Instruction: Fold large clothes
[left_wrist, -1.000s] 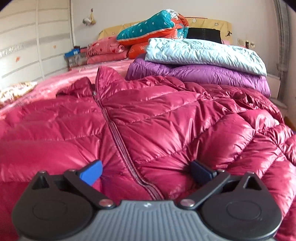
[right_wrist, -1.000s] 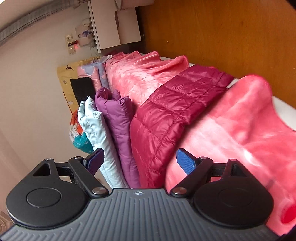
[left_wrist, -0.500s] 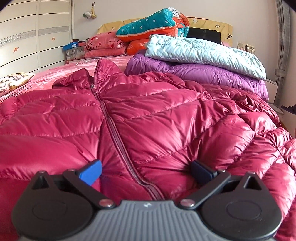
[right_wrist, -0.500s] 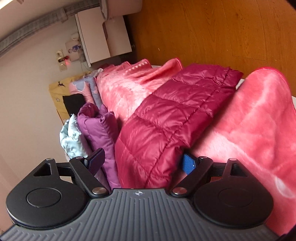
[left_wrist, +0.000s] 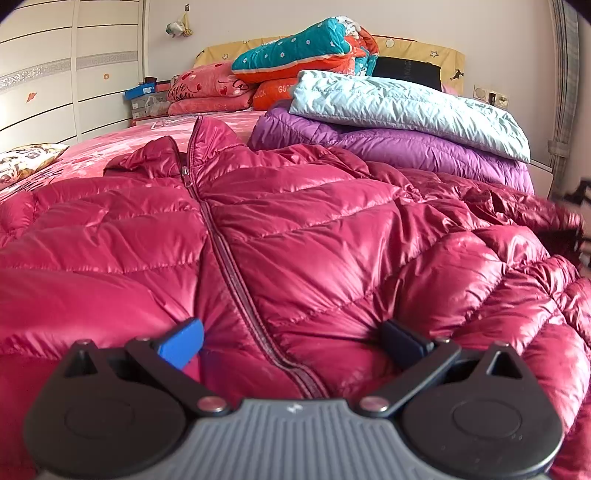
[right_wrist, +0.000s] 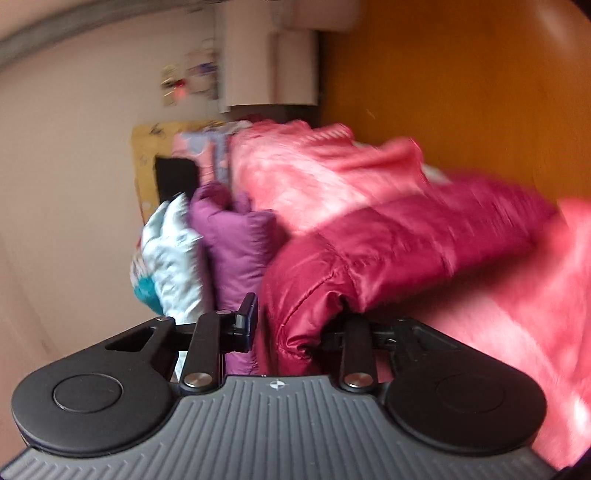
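Across the pink bed (left_wrist: 122, 144) lies the crimson puffer jacket (left_wrist: 295, 236), light, slippery and squashy, its sleeve cuff (right_wrist: 303, 325) just pinched by the closing right tongs (right_wrist: 295, 328) while the left tongs (left_wrist: 291, 339) rest spread over the hem.

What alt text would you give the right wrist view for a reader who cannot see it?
The right gripper, having just closed, pinches the edge of a crimson puffer jacket lying on a pink blanket. Folded purple and pale blue jackets lie behind; the picture is motion-blurred.
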